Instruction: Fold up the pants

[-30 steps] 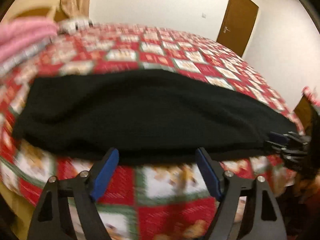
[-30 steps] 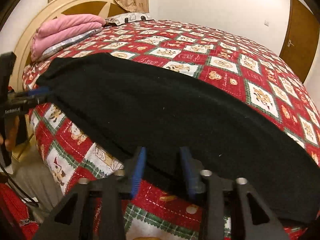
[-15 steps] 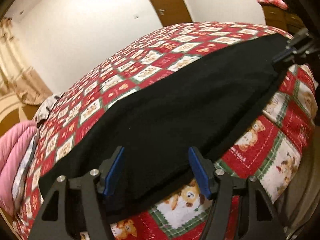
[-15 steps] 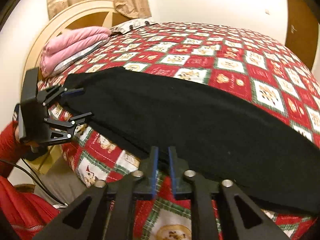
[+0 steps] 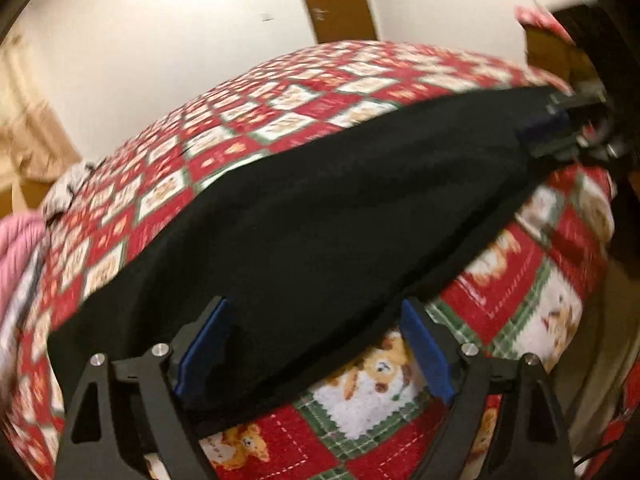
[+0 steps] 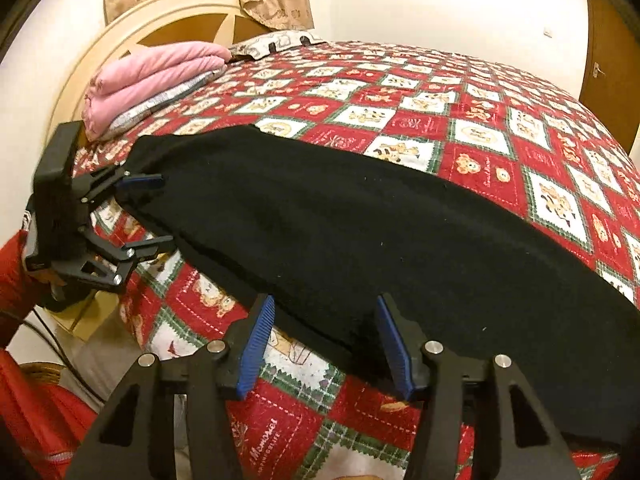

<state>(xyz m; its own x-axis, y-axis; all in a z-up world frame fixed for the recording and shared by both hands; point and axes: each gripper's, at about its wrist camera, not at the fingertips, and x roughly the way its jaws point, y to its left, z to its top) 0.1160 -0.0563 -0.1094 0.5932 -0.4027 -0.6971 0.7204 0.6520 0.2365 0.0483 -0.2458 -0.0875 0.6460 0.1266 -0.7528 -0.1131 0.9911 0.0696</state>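
Black pants (image 6: 360, 232) lie in a long band along the near edge of a bed with a red Christmas quilt (image 6: 460, 128); they also show in the left wrist view (image 5: 320, 216). My left gripper (image 5: 316, 344) is open, its blue pads on either side of the pants' near edge at one end. In the right wrist view it (image 6: 150, 212) sits open at the pants' left end. My right gripper (image 6: 324, 344) is open around the pants' front edge. In the left wrist view it (image 5: 560, 128) is blurred at the far right end.
A folded pink blanket (image 6: 152, 76) and a patterned pillow (image 6: 276, 42) lie near the cream headboard (image 6: 120, 48). A brown door (image 5: 332, 0) stands beyond the bed. A red sleeve (image 6: 16, 272) and a cable hang at the bed's left side.
My right gripper was nearly shut half a second ago and has now opened wide at the pants' edge. My left gripper stays open and has moved closer over the pants' end.
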